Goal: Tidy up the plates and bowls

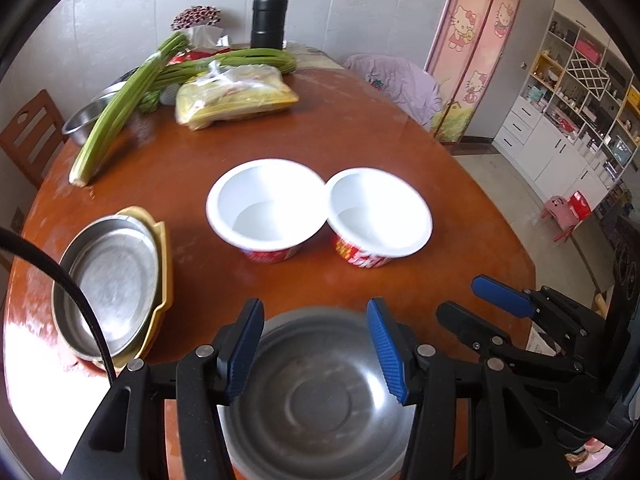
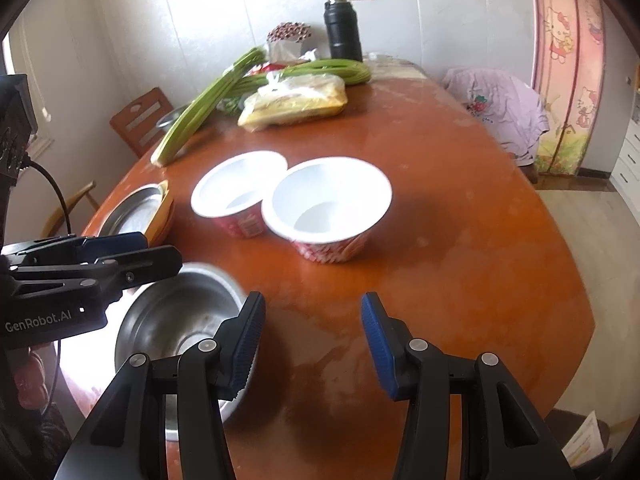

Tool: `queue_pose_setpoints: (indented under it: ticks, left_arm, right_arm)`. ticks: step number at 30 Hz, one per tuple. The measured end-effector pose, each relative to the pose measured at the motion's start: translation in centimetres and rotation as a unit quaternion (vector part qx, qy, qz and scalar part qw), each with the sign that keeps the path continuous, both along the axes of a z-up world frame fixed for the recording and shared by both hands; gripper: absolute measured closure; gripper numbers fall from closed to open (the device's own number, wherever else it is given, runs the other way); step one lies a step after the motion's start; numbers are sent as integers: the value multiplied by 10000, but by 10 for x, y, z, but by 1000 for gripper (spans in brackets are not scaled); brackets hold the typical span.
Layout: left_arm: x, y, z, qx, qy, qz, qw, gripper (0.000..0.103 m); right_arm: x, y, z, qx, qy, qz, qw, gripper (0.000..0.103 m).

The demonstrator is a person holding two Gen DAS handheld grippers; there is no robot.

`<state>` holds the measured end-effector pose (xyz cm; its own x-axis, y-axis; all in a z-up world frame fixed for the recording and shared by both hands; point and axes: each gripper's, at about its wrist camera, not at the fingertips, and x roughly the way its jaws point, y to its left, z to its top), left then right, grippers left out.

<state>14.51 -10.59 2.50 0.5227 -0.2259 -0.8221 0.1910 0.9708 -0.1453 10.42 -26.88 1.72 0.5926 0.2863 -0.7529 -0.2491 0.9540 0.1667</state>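
A steel bowl (image 1: 320, 396) sits at the near table edge, under and between the fingers of my open left gripper (image 1: 316, 344); it also shows in the right wrist view (image 2: 176, 320). Two white paper bowls with red sides stand side by side mid-table, the left one (image 1: 266, 206) touching the right one (image 1: 378, 214). A steel plate (image 1: 110, 286) lies on a yellow plate (image 1: 162, 264) at the left. My right gripper (image 2: 312, 340) is open and empty over bare table, right of the steel bowl, and shows in the left wrist view (image 1: 476, 300). The left gripper shows at the left of the right wrist view (image 2: 160, 252).
At the far end lie celery stalks (image 1: 120, 108), a plastic bag of food (image 1: 236, 96), a black thermos (image 1: 268, 16), a tissue box and another steel bowl (image 1: 86, 118). Wooden chairs stand at the left; a chair with pink cloth (image 1: 396, 84) at the far right.
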Motion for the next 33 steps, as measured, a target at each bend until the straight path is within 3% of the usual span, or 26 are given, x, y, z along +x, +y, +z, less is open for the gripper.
queue_pose_setpoints:
  ticks: [16,33]
  left_arm:
    - [47,-26,-10,-383,295,28,9988,50]
    - [83,-35,-31,-687,812,136,9942,50]
  right_arm:
    - [36,-30,13,-59,-158,-232,9996,52]
    - [105,-38,-12,-338,126,-65,9993,52]
